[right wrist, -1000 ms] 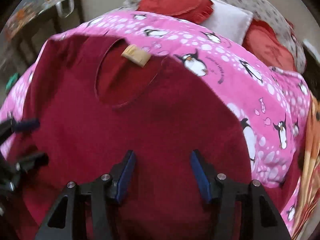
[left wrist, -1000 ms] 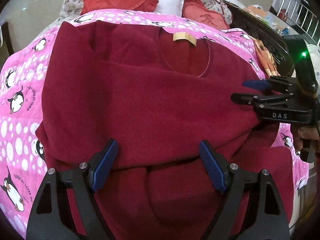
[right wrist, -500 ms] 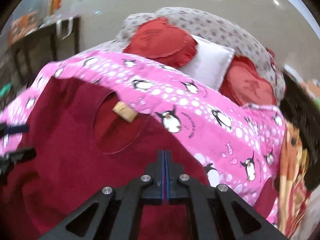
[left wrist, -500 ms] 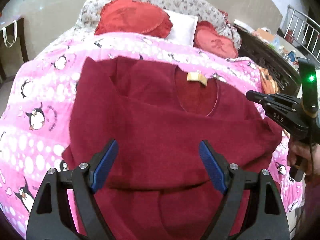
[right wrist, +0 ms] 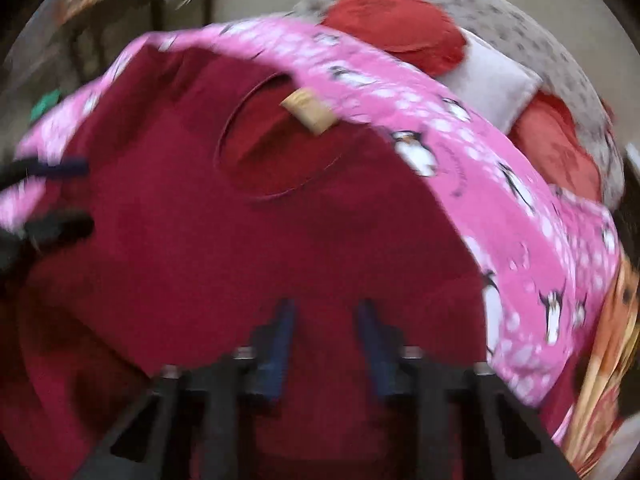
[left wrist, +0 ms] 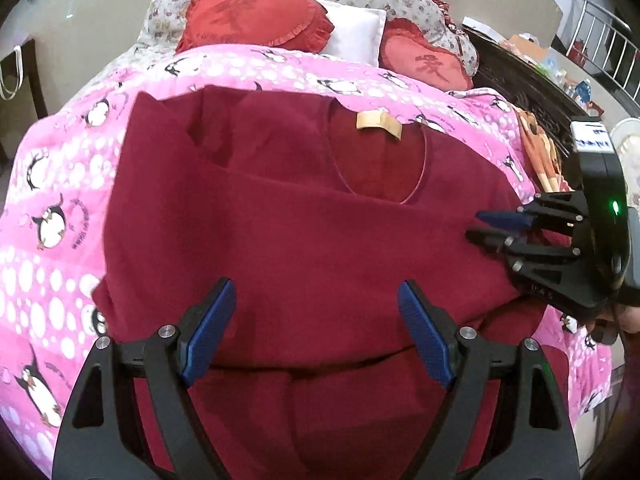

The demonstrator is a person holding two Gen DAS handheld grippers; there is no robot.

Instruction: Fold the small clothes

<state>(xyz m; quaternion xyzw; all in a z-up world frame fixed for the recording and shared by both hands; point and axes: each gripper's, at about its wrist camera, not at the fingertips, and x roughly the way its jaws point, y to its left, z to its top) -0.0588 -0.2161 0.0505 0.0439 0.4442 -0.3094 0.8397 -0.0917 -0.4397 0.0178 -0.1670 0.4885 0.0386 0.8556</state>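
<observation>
Sweater (left wrist: 304,240) flat beneath left gripper (left wrist: 314,332), jaws spread, not touching.

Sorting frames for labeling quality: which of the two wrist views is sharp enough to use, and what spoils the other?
Left wrist view: sharp; the maroon top, its tan neck label and the left gripper read crisply, with fisheye bending at the edges. Right wrist view: motion-smeared throughout; the right gripper and penguin quilt are soft.

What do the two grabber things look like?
The left gripper is a black plastic frame with silver screws and two blue ridged pads. The right gripper matches it: black, blue-tipped, with white letters on its side, a green light and a white label on top.
</observation>
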